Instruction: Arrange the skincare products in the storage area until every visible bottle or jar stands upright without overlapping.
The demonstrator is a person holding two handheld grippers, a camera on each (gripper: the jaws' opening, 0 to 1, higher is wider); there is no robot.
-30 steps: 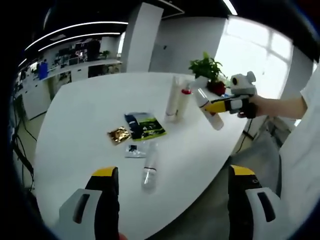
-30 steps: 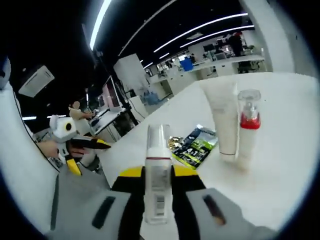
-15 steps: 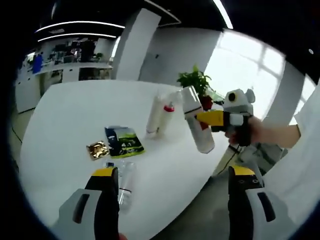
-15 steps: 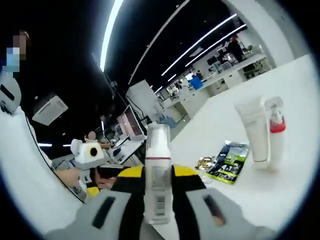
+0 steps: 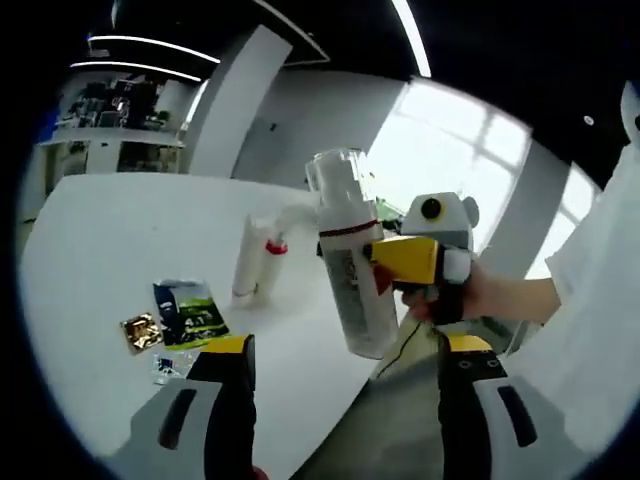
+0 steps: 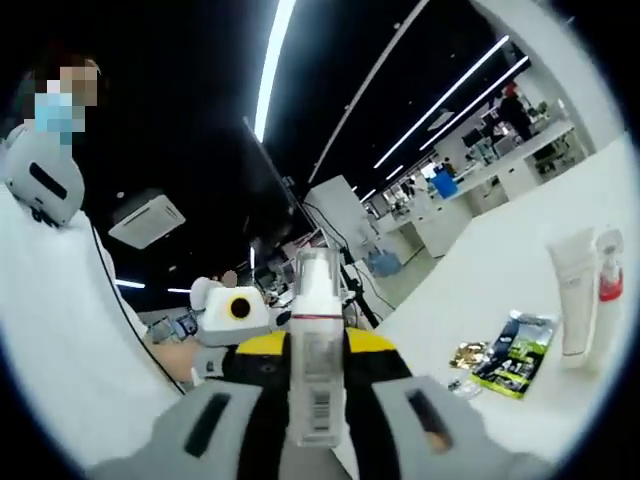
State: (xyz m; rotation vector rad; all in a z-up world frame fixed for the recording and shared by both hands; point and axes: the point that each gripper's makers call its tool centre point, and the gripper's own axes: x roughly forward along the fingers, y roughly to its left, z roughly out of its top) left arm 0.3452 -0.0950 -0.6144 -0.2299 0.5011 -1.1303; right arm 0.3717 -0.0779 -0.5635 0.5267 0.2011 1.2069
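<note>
My right gripper [image 6: 316,385] is clamped on a clear pump bottle [image 6: 316,350], which stands between the yellow jaws at the bottom centre of the right gripper view, its capped top up. In the left gripper view that same bottle [image 5: 350,255] hangs mid-frame, tilted, above the white table [image 5: 120,230], with the right gripper [image 5: 400,262] just right of it. My left gripper [image 5: 345,395] stands wide apart at the bottom of its view, holding nothing. Beyond, left of centre, a white tube [image 5: 245,258] and a red-collared bottle [image 5: 270,265] stand upright, touching. At lower left lie a green-and-black sachet [image 5: 188,312] and a gold packet [image 5: 140,333], near each other.
</note>
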